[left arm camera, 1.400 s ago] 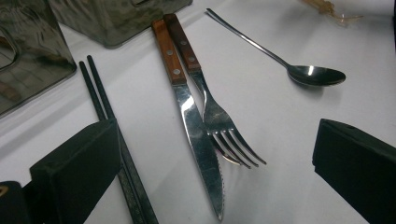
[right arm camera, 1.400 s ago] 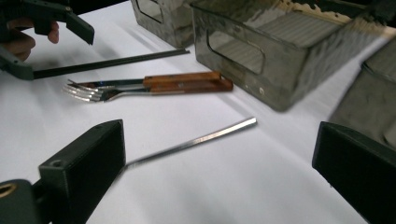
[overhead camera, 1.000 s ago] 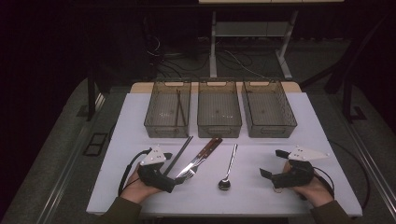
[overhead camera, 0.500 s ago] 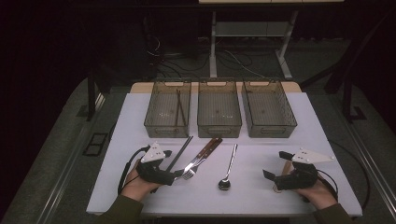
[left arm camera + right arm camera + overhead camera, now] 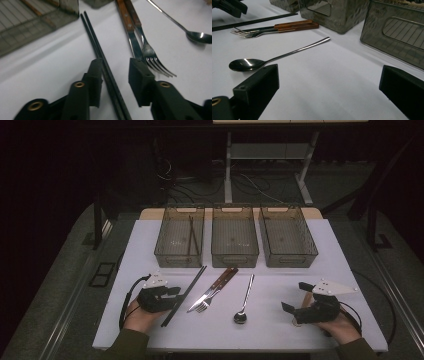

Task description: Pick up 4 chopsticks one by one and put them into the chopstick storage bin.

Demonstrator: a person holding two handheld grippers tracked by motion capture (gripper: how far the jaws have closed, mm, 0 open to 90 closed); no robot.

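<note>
A pair of black chopsticks (image 5: 192, 285) lies aslant on the white table (image 5: 280, 330), with a wood-handled knife (image 5: 220, 282), a fork (image 5: 202, 306) and a spoon (image 5: 245, 295) to its right. My left gripper (image 5: 176, 294) sits low over the near end of the chopsticks (image 5: 93, 37). Its jaws have just been closing. In the left gripper view (image 5: 116, 72) the sticks run between the pads, against the left one, with a gap to the right one. My right gripper (image 5: 294, 296) rests at the near right, jaws wide open (image 5: 329, 82) with bare table between them, the spoon (image 5: 244, 64) off to its left.
Three clear wire-bottomed bins stand in a row at the back: the left one (image 5: 165, 251) holds brown sticks (image 5: 191, 236), and beside it are the middle (image 5: 235, 257) and right one (image 5: 295, 260). Cables trail from both grippers. Dark floor surrounds the table.
The left gripper's jaws have narrowed around the black chopsticks, and the hand has drawn back a little to the left. The right hand and the cutlery have stayed put.
</note>
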